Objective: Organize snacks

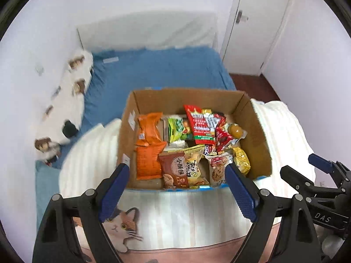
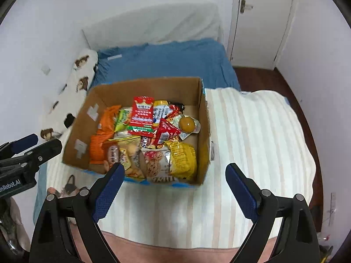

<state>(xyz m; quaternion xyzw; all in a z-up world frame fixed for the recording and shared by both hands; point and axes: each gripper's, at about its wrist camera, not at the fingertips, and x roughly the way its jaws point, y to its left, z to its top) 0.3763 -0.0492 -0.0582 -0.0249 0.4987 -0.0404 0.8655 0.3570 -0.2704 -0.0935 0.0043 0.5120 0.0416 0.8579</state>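
Note:
An open cardboard box (image 1: 261, 135) (image 2: 203, 118) stands on a striped blanket on the bed. It holds several snack packets: orange packets (image 1: 149, 144) (image 2: 103, 135), a red packet (image 1: 201, 122) (image 2: 141, 116), a green packet (image 1: 175, 129), a brown packet (image 1: 175, 171), a yellow packet (image 1: 241, 157) (image 2: 182, 160) and a jelly cup (image 1: 235, 130) (image 2: 187, 123). My left gripper (image 1: 176, 168) is open and empty above the box's near edge. My right gripper (image 2: 175, 171) is open and empty above the box's near right corner. Each gripper also shows at the edge of the other's view.
The striped blanket (image 2: 252, 135) with a cat print (image 1: 122, 225) covers the near bed. A blue sheet (image 1: 158, 70) lies beyond. A long patterned pillow (image 1: 72, 100) lies along the left wall. A white door (image 2: 263, 22) and dark floor (image 2: 258, 76) are at the right.

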